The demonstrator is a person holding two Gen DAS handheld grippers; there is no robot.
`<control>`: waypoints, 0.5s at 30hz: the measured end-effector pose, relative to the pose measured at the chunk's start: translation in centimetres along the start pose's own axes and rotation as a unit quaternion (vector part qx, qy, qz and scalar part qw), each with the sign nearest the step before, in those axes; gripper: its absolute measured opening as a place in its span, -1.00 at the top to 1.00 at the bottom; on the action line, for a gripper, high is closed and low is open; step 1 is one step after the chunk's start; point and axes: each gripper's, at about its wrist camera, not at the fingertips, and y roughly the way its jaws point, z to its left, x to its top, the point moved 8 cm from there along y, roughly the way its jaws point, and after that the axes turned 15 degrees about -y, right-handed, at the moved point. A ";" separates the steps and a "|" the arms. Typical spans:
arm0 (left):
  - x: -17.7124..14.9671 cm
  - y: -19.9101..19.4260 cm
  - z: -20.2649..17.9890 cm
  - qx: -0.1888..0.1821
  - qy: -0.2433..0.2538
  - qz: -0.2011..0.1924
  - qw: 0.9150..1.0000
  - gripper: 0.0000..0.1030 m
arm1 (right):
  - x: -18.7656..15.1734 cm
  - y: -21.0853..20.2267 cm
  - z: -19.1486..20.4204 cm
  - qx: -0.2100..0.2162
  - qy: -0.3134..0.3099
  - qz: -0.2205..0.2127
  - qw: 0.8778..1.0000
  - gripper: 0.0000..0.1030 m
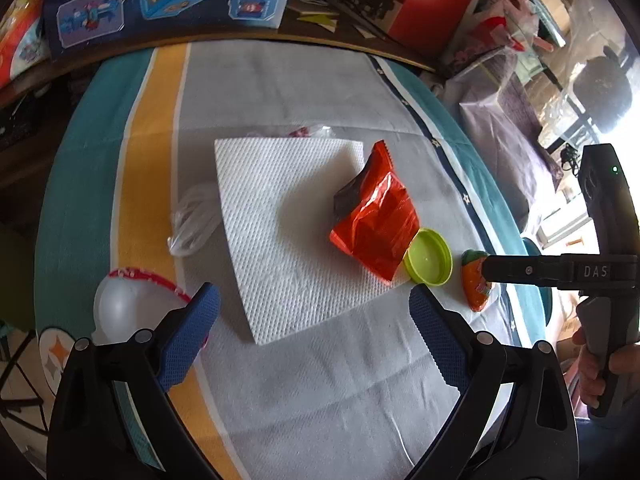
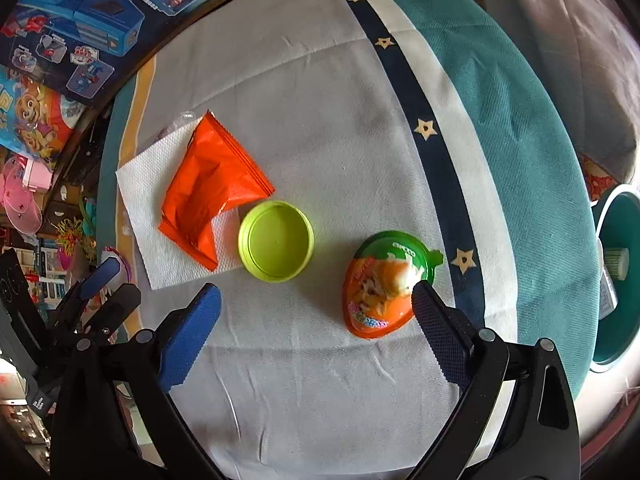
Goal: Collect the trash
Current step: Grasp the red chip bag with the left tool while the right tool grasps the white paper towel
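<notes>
Left wrist: egg-shaped pack (image 1: 474, 284) half hidden.

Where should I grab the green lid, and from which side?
Grip the lid by its raised rim, coming straight down with one finger inside the cup and one outside. It lies open side up, flat on the cloth, so the wall is probably the only graspable edge. Use the side away from the wrapper, which touches it.
</notes>
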 end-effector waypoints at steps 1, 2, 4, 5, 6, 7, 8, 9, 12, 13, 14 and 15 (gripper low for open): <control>0.3 0.4 -0.6 0.003 0.012 -0.001 1.000 -0.85 | 0.3 -0.1 -0.1 -0.002 0.002 -0.004 1.000 -0.79; 0.5 0.9 -1.1 0.006 0.023 0.001 1.000 -0.85 | 0.5 -0.3 -0.3 -0.005 0.003 -0.007 1.000 -0.79; 0.9 2.1 -2.2 0.006 0.042 0.011 0.999 -0.85 | 0.9 -0.5 -0.8 -0.010 0.009 -0.010 1.000 -0.79; 1.0 2.8 -2.8 0.006 0.051 0.015 0.999 -0.85 | 1.0 -0.6 -1.1 -0.013 0.013 -0.011 1.000 -0.79; 1.2 3.4 -3.4 0.008 0.059 0.017 0.998 -0.85 | 1.1 -0.7 -1.5 -0.015 0.017 -0.012 1.000 -0.79; 1.3 3.9 -3.8 0.009 0.065 0.019 0.998 -0.85 | 1.2 -0.8 -2.0 -0.018 0.021 -0.013 1.000 -0.79; 1.5 4.4 -4.3 0.008 0.073 0.021 0.997 -0.85 | 1.2 -0.8 -2.4 -0.021 0.025 -0.014 0.999 -0.79; 1.6 4.8 -4.6 0.008 0.079 0.023 0.997 -0.85 | 1.3 -0.8 -2.8 -0.024 0.028 -0.013 0.999 -0.79; 1.7 6.1 -5.5 0.016 0.104 0.025 0.994 -0.85 | 1.3 -0.6 -3.8 -0.028 0.036 -0.011 0.999 -0.79; 1.8 6.5 -5.5 0.019 0.110 0.025 0.993 -0.85 | 1.3 -0.5 -4.0 -0.028 0.037 -0.010 0.999 -0.79; 1.8 6.9 -5.6 0.022 0.116 0.026 0.993 -0.85 | 1.3 -0.4 -4.1 -0.028 0.037 -0.009 0.999 -0.79; 1.8 7.2 -5.6 0.024 0.120 0.027 0.992 -0.85 | 1.4 -0.2 -4.1 -0.026 0.037 -0.008 0.999 -0.79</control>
